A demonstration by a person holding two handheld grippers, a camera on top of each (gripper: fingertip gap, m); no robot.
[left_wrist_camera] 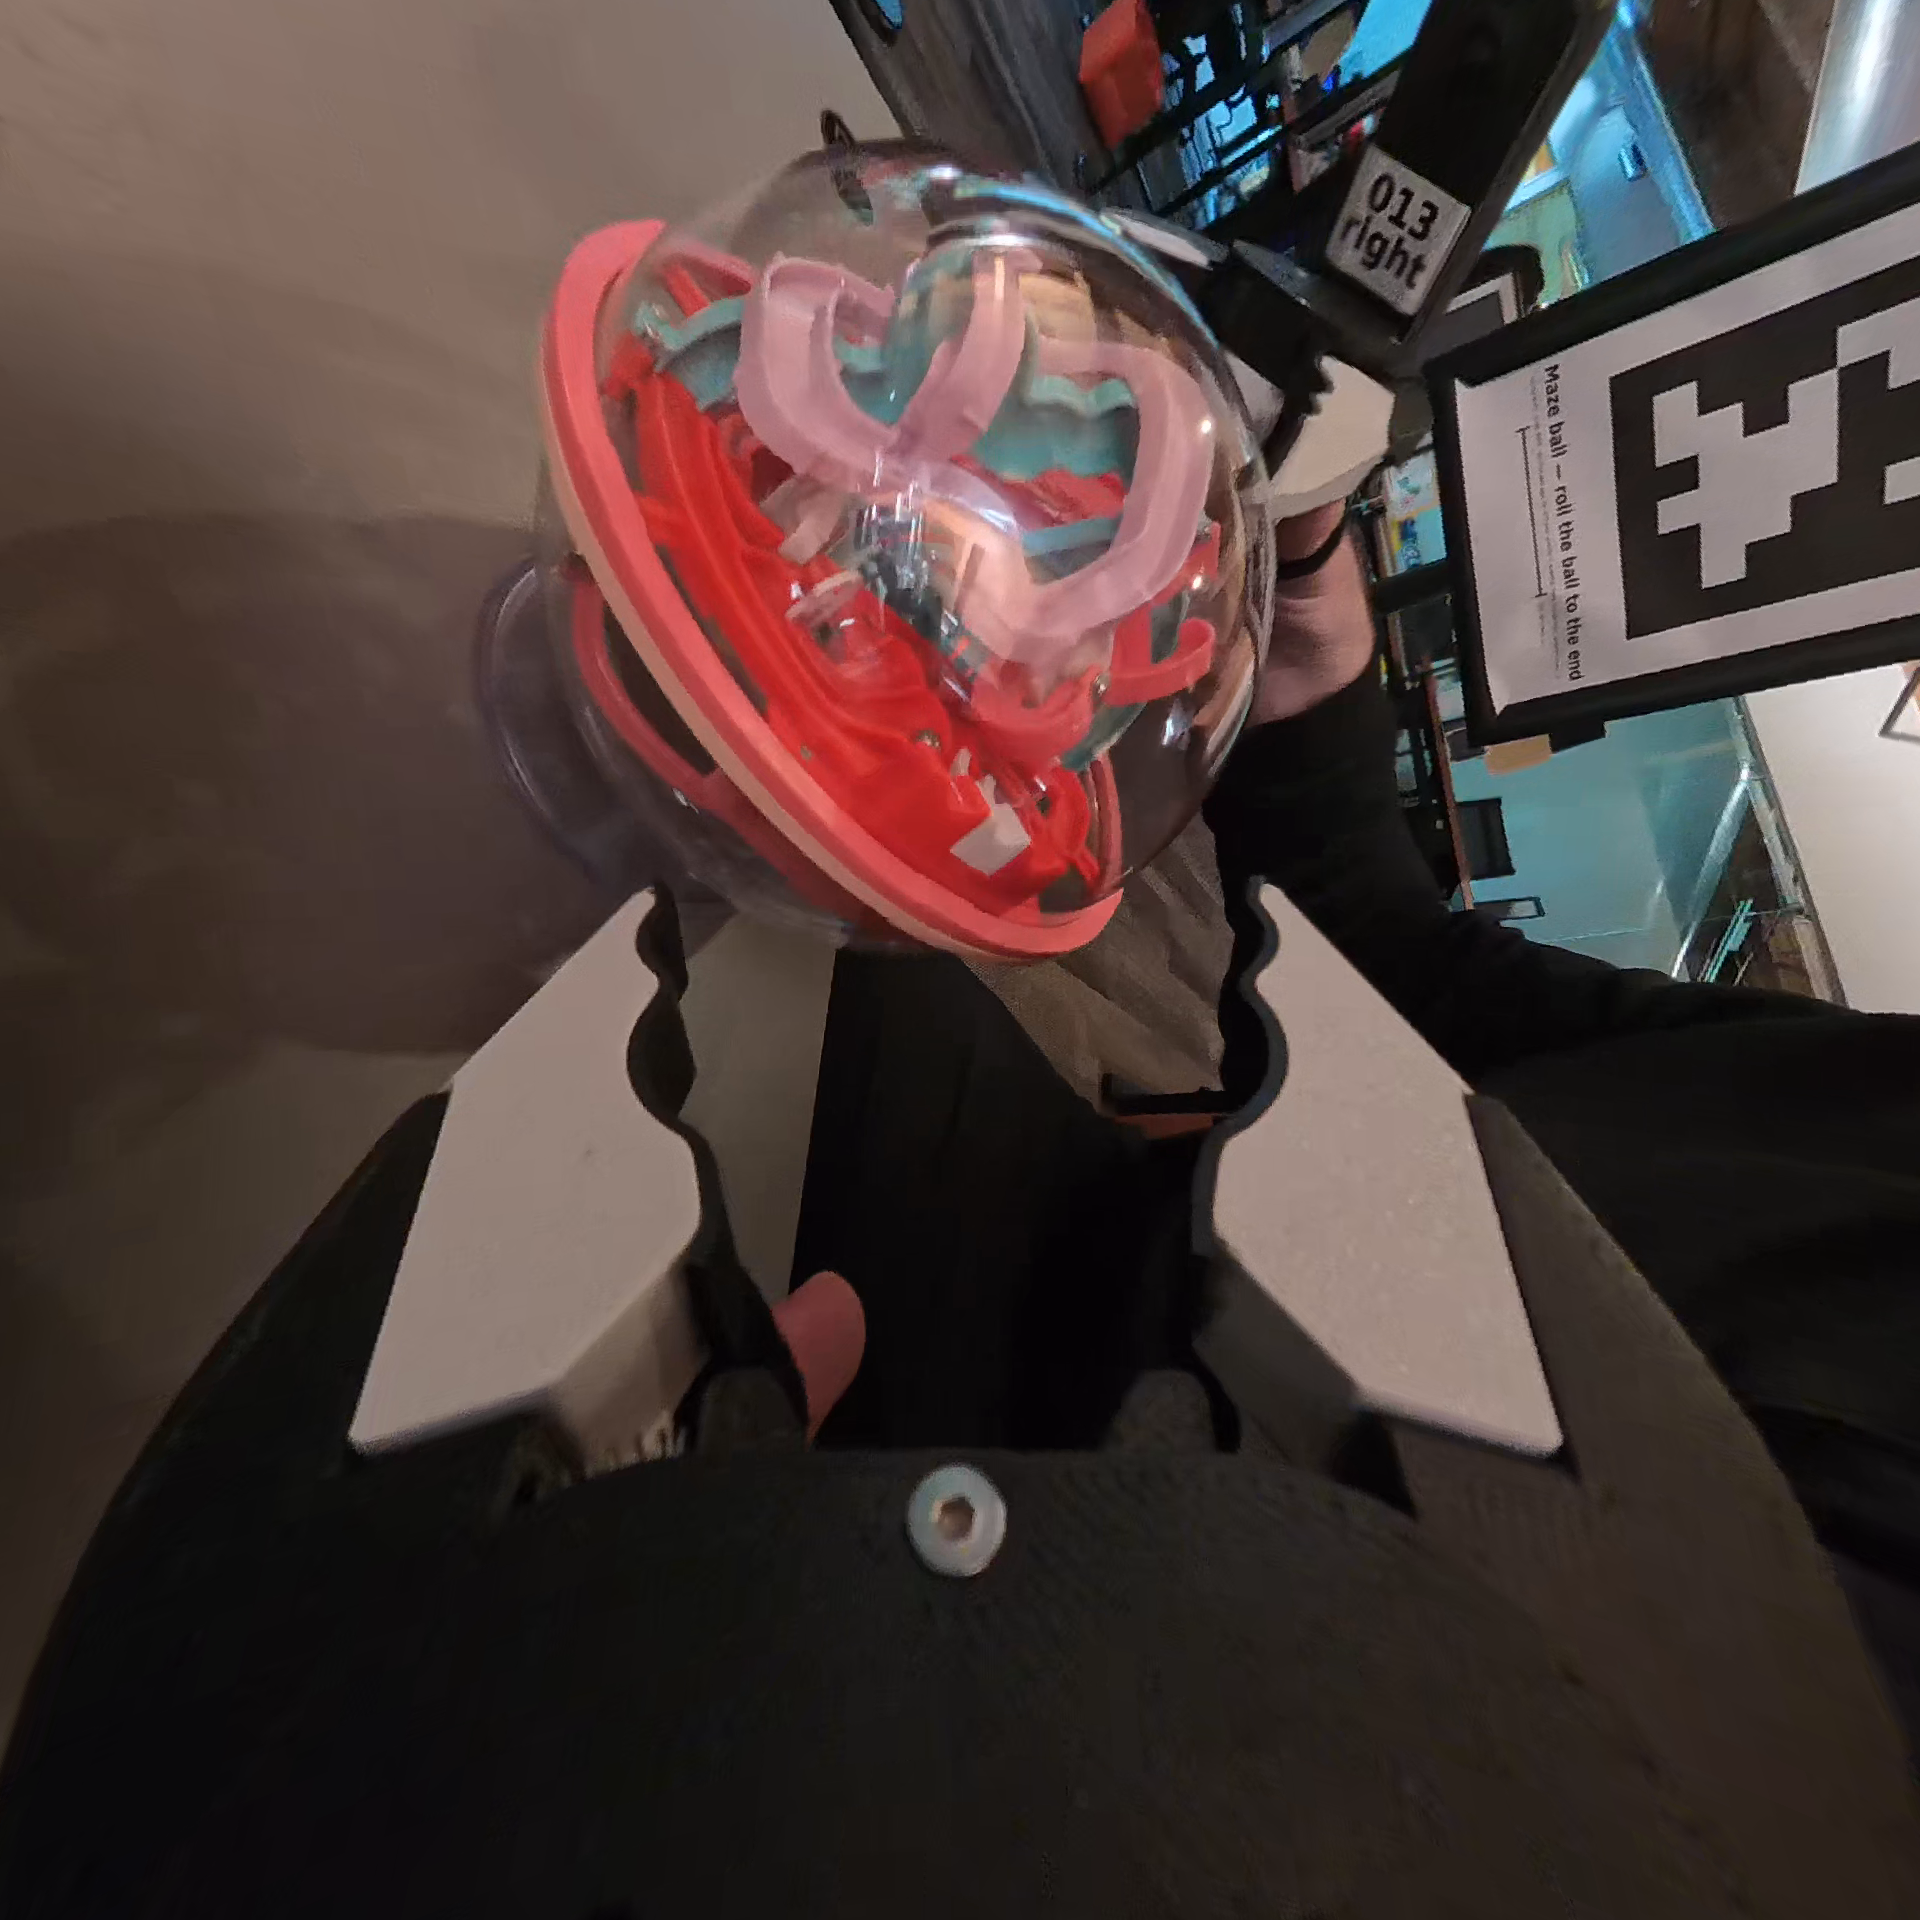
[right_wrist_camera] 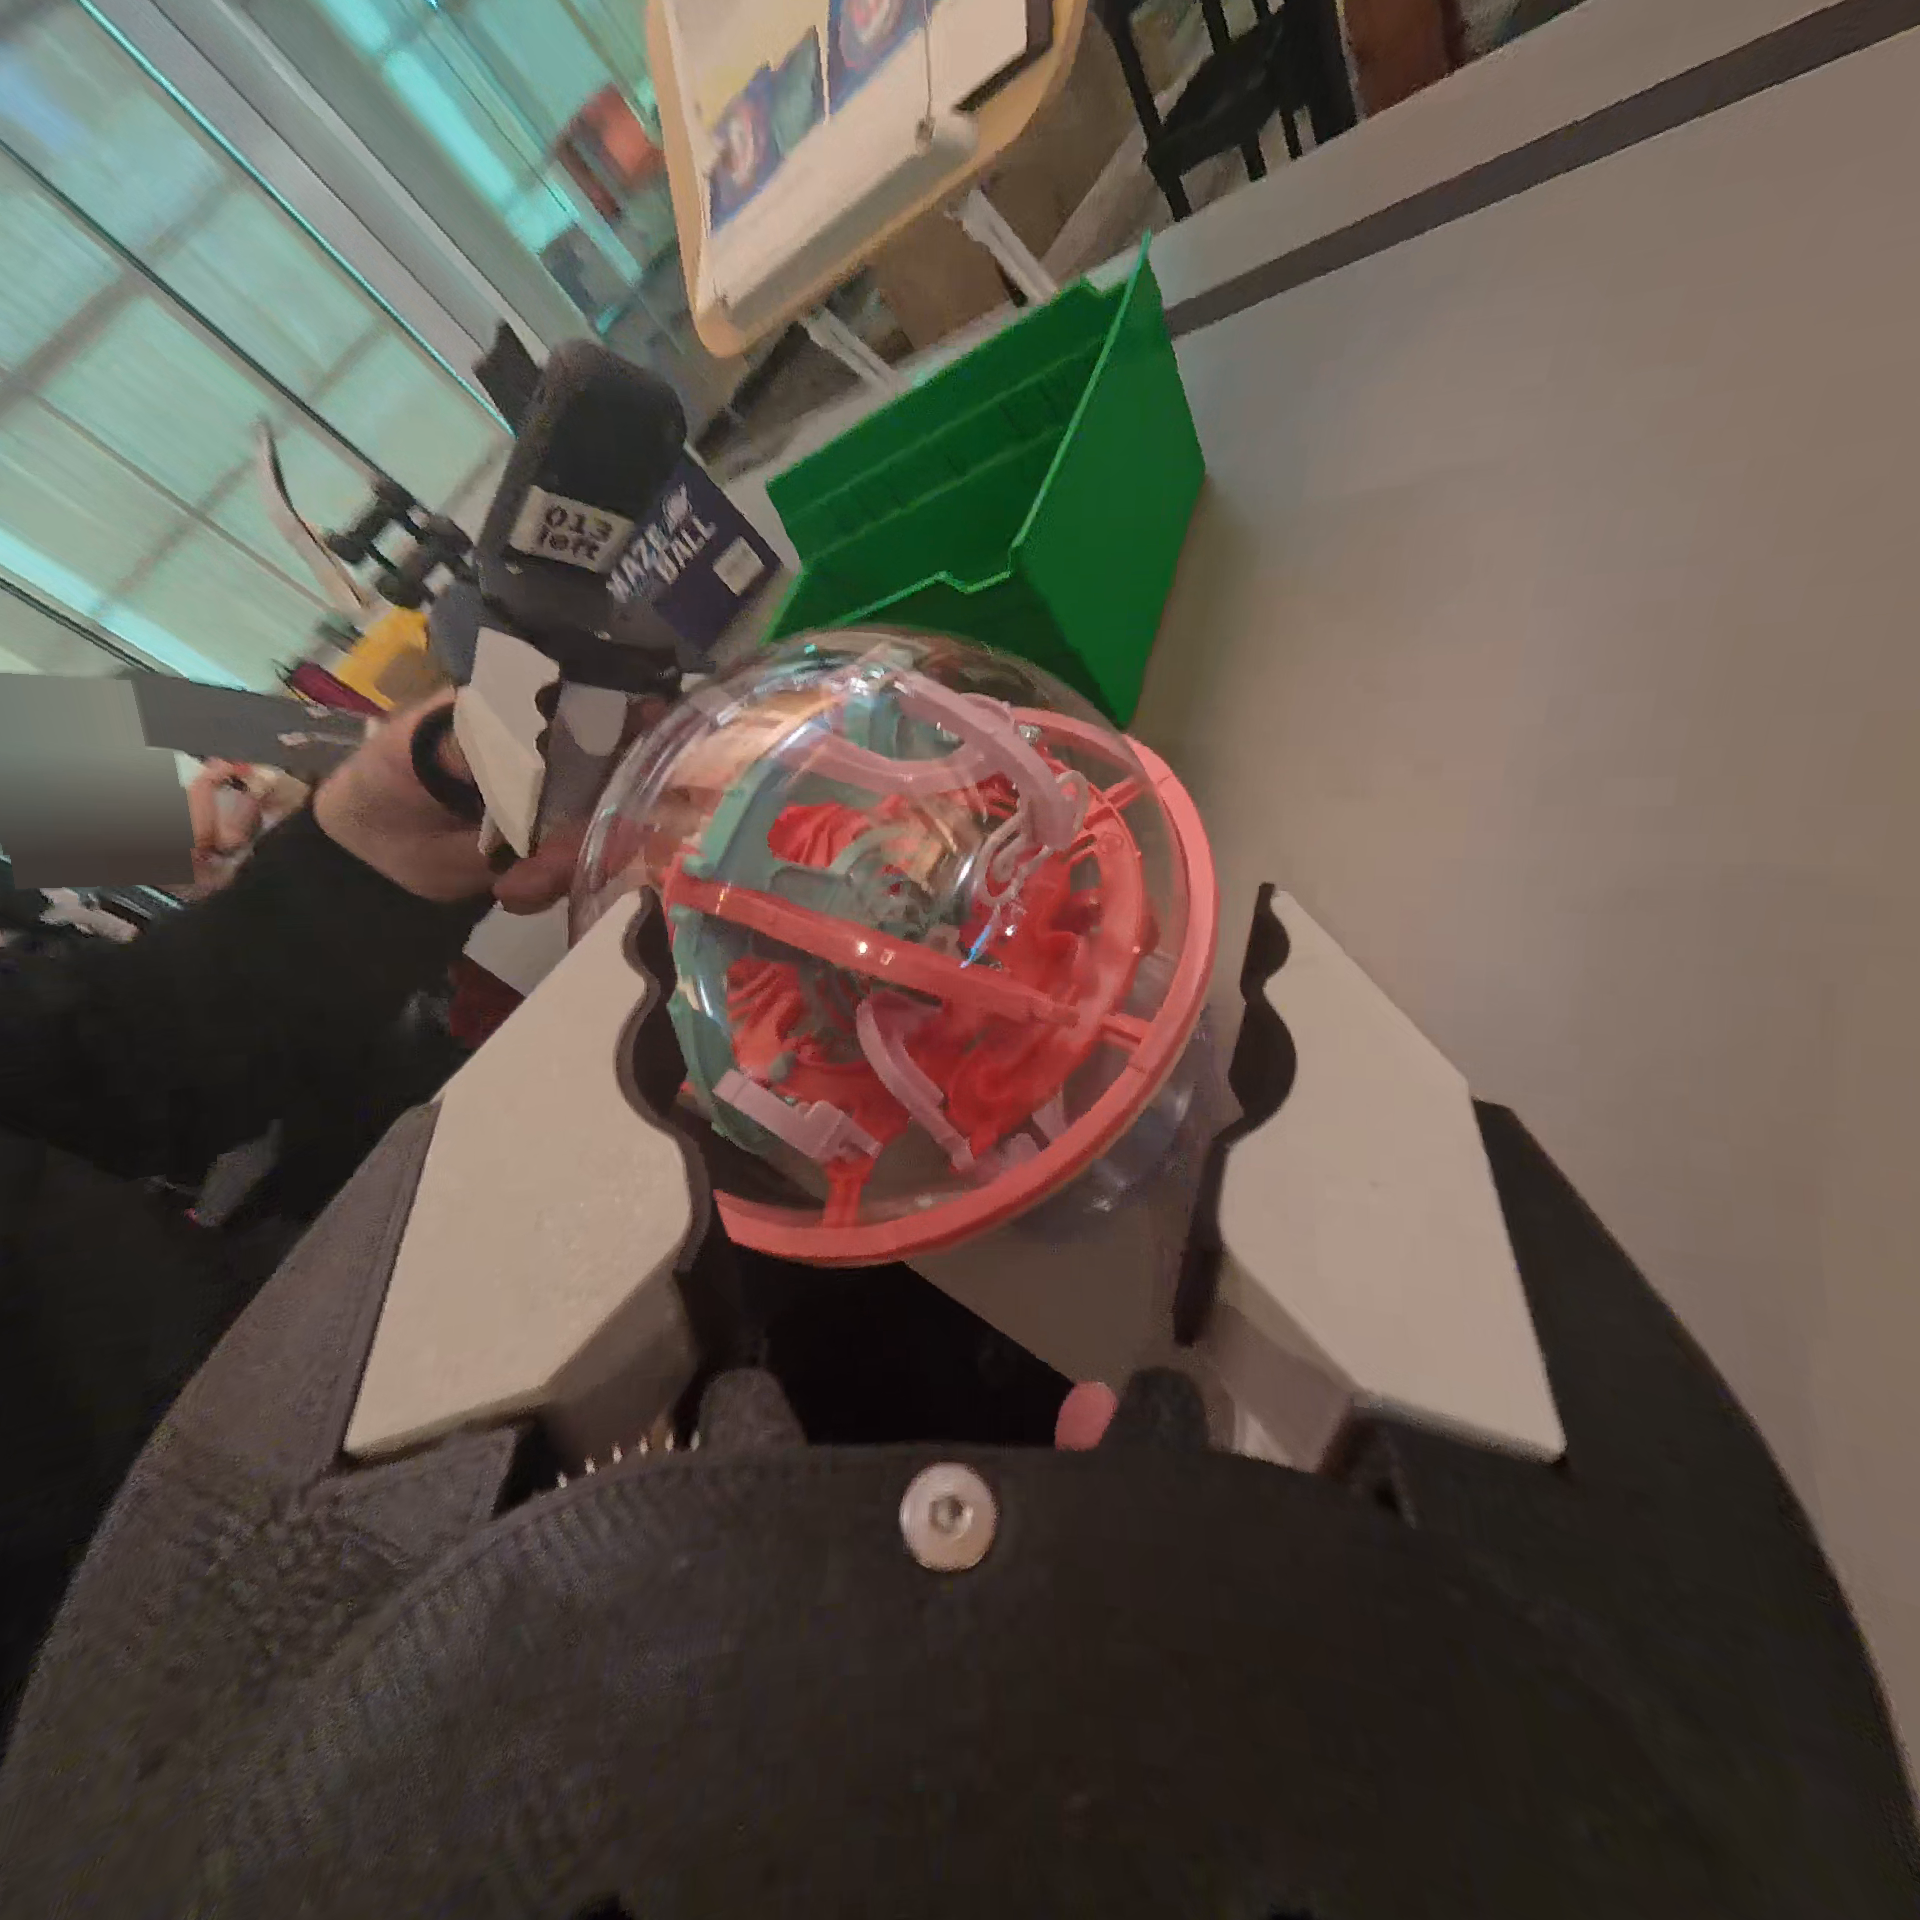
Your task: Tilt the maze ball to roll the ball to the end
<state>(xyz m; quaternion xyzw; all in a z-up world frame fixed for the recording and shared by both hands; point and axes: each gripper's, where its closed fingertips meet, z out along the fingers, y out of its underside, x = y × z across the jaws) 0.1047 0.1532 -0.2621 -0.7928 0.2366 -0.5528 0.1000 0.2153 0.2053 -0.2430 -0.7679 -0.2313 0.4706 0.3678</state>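
Note:
The maze ball (left_wrist_camera: 894, 582) is a clear sphere with red, pink and teal tracks and a pink rim, tilted over the beige table (left_wrist_camera: 260, 312). A clear base (left_wrist_camera: 520, 707) shows on its far side. My left gripper (left_wrist_camera: 956, 904) is open, its fingertips just under the rim. My right gripper (left_wrist_camera: 1278, 395) touches the sphere's upper right. In the right wrist view the maze ball (right_wrist_camera: 914, 956) sits between the wide jaws of my open right gripper (right_wrist_camera: 951, 935), the left finger (right_wrist_camera: 582, 1039) against the sphere. My left gripper (right_wrist_camera: 540, 748) touches its far left. I cannot pick out the small ball.
A green bin (right_wrist_camera: 1039, 520) lies on the table (right_wrist_camera: 1558, 623) behind the maze ball, with a dark blue box (right_wrist_camera: 696, 551) to its left. A framed sign with a black-and-white marker (left_wrist_camera: 1714, 468) stands to the right. A person's dark sleeve (left_wrist_camera: 1455, 1039) crosses the near side.

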